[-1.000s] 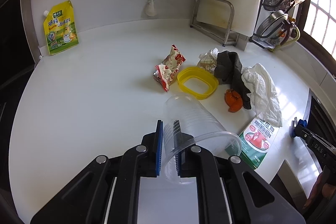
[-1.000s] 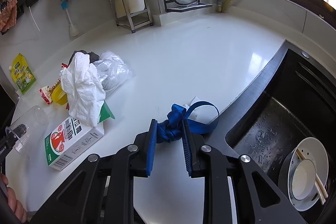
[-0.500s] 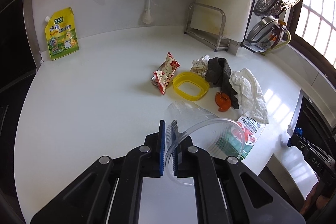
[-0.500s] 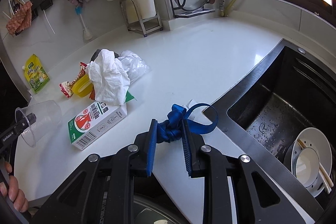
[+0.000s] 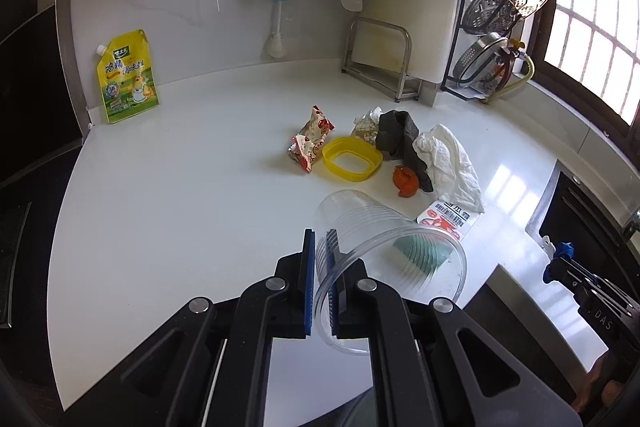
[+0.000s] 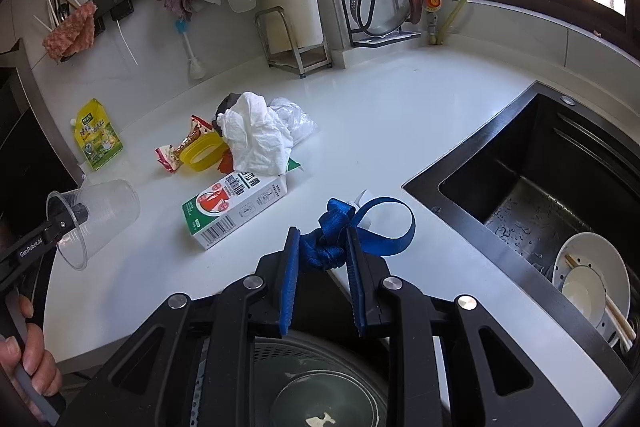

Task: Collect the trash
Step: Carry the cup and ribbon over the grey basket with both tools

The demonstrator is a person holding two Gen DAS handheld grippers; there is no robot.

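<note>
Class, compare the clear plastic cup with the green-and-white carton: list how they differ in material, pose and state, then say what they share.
The clear plastic cup is see-through; the green-and-white carton is opaque and printed. The cup is round and tapered; the carton is a box. The cup is clamped by its rim in the left tool, tilted off the white counter; the carton lies flat there, partly under a crumpled white tissue. Both look like empty drink containers.

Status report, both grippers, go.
Left gripper shut on clear plastic cup wall. Right gripper shut on knotted blue ribbon. Trash pile on counter; path clear.
</note>
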